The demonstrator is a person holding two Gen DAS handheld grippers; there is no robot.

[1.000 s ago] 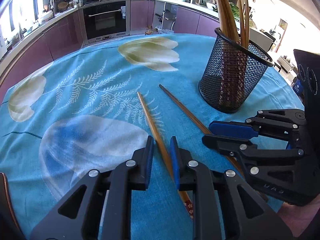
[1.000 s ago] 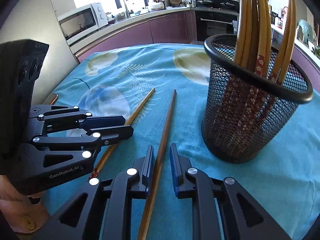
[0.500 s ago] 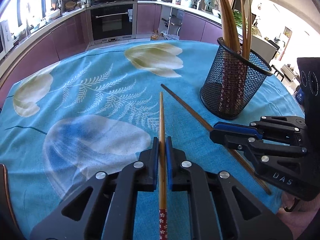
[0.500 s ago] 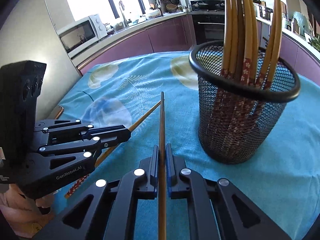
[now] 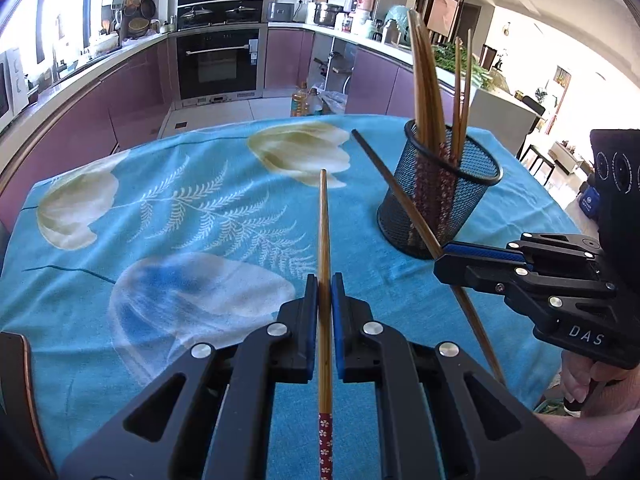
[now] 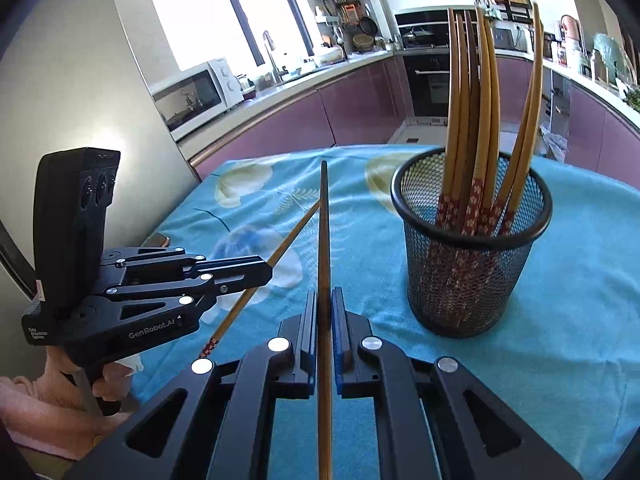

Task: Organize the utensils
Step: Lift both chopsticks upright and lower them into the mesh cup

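My left gripper is shut on a light wooden chopstick with a red flowered end, held off the cloth and pointing away from me. My right gripper is shut on a darker chopstick, also lifted. Each view shows the other gripper: the right gripper with its chopstick slanting up to the left, the left gripper at the left with its chopstick. A black mesh cup holding several chopsticks stands to the right, also seen as the mesh cup in the left wrist view.
The table wears a blue flowered cloth. A person's hand grips the left tool's handle. Purple kitchen cabinets, an oven and a microwave lie beyond the table's far edge.
Both grippers closed on the chopsticks that lay on the cloth, then lifted them. The sticks now point forward along the fingers, and the mesh cup sits lower and farther in view.
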